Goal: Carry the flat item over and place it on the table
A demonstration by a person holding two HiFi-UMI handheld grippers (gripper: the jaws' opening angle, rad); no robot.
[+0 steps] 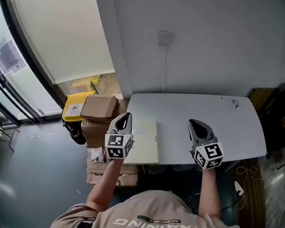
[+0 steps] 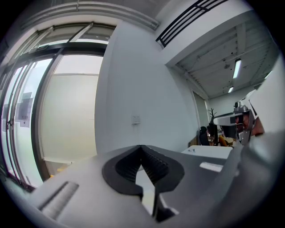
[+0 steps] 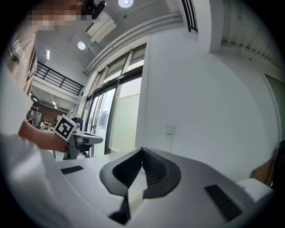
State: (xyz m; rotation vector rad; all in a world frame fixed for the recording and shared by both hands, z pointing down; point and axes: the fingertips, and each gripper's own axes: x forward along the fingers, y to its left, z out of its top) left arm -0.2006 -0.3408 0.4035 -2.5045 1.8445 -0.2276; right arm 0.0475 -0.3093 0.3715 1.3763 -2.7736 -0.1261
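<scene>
Checking the table first: the flat item (image 1: 143, 139), a pale cream panel, lies flat on the left end of the table (image 1: 218, 119). Its left edge sits close to the table's left end and its near edge runs about level with the table's near edge. We cannot tell whether it overhangs slightly there.

Left gripper (image 1: 125, 117): jaws clenched tip to tip with nothing between them. Its own view shows only wall and window past the tips. In the head view it sits over the panel's left edge; we judge it is held above the panel and is not touching it.

Right gripper (image 1: 194, 125): also clenched on nothing. It is over bare table to the right of the panel and apart from it.

Off the table's left end, cardboard boxes (image 1: 100, 107) and a yellow bin (image 1: 75, 107) stand on the floor below the panel's corner.

Step in hand, our judgement: the carry and the set-down look finished, since the panel rests on the table and neither gripper holds it. What remains is the close-out.

Next move, if one is needed:
- Confirm the panel is fully supported along its left and near edges.
- If it overhangs, bring the closed left tips down low against the left edge and push gently rightward, toward the table's middle.
- Keep the push level and slow. A tilted or fast shove could skate the thin panel off the near edge towards the boxes.
</scene>
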